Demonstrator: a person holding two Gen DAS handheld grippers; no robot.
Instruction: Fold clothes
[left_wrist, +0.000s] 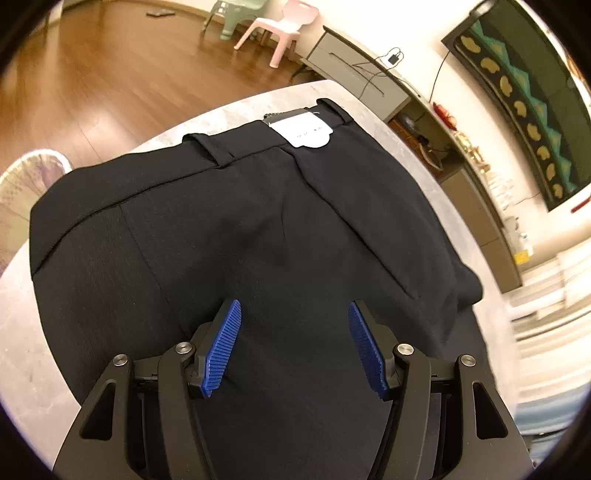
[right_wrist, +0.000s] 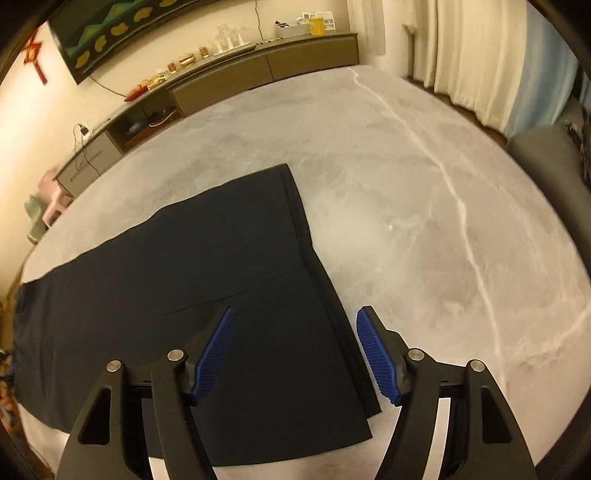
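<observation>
Black pants (left_wrist: 258, 229) lie flat on the grey worktop (right_wrist: 406, 184). The left claw (left_wrist: 294, 314) hangs wide open above the waist end, holding nothing. The right claw (right_wrist: 293, 325) is wide open above the leg ends, empty too.

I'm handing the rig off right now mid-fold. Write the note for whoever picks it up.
Left gripper: open, holding nothing, over the waist end of the black trousers.
Right gripper: open, holding nothing, over the hem end.
Trousers lie flat along the grey marble table, legs stacked one on the other; white tag at the waistband.
Done: the lengthwise fold, it seems.
Left: probably bring the hems to the waist, then tidy up.
</observation>
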